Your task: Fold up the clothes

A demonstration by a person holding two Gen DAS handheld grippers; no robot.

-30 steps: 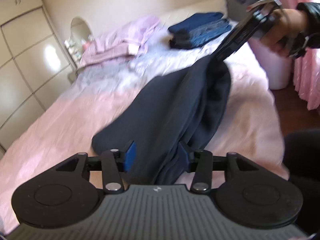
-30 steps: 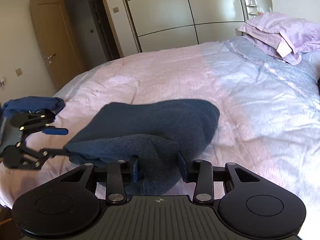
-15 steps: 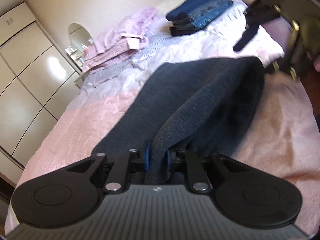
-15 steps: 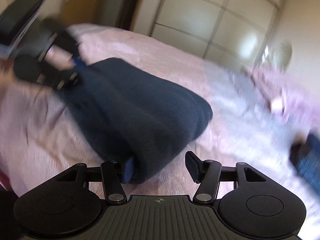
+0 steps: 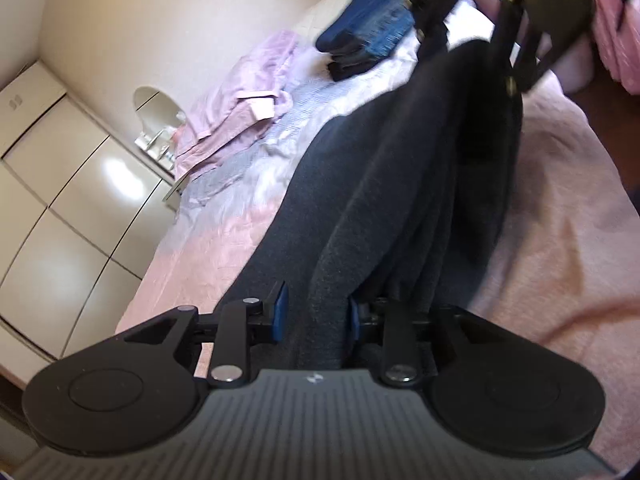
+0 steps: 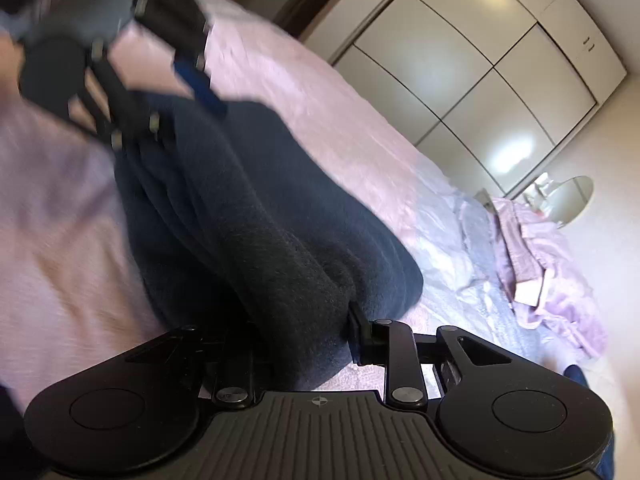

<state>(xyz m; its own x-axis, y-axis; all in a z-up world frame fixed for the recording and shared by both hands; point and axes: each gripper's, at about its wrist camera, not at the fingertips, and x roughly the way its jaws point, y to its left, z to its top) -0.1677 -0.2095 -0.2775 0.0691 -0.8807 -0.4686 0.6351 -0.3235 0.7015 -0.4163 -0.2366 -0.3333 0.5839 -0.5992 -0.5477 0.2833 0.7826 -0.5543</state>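
Observation:
A dark navy fleece garment [image 5: 400, 200] lies lengthwise on the pink bedspread [image 5: 560, 220], stretched between my two grippers. My left gripper [image 5: 316, 316] has a thick fold of it filling the gap between its blue pads, and its jaws are opening. Seen from the right wrist, the same garment [image 6: 260, 220] bulges over my right gripper [image 6: 306, 332], whose jaws are closing on its end; the left finger is buried under cloth. Each gripper shows blurred at the other's far end: right gripper [image 5: 476, 52], left gripper [image 6: 168, 108].
A stack of folded blue clothes [image 5: 368, 40] sits near the head of the bed beside lilac pillows [image 5: 240, 100]. White wardrobe doors [image 6: 460, 60] run along one side. A small round mirror [image 5: 156, 120] stands by the wall. Pink curtains [image 5: 616, 20] hang beyond the bed's edge.
Both grippers rolled and sank toward the bed, laying the garment down. The left pinched a fold tight, then widened. The right let go briefly, then closed on the garment's end.

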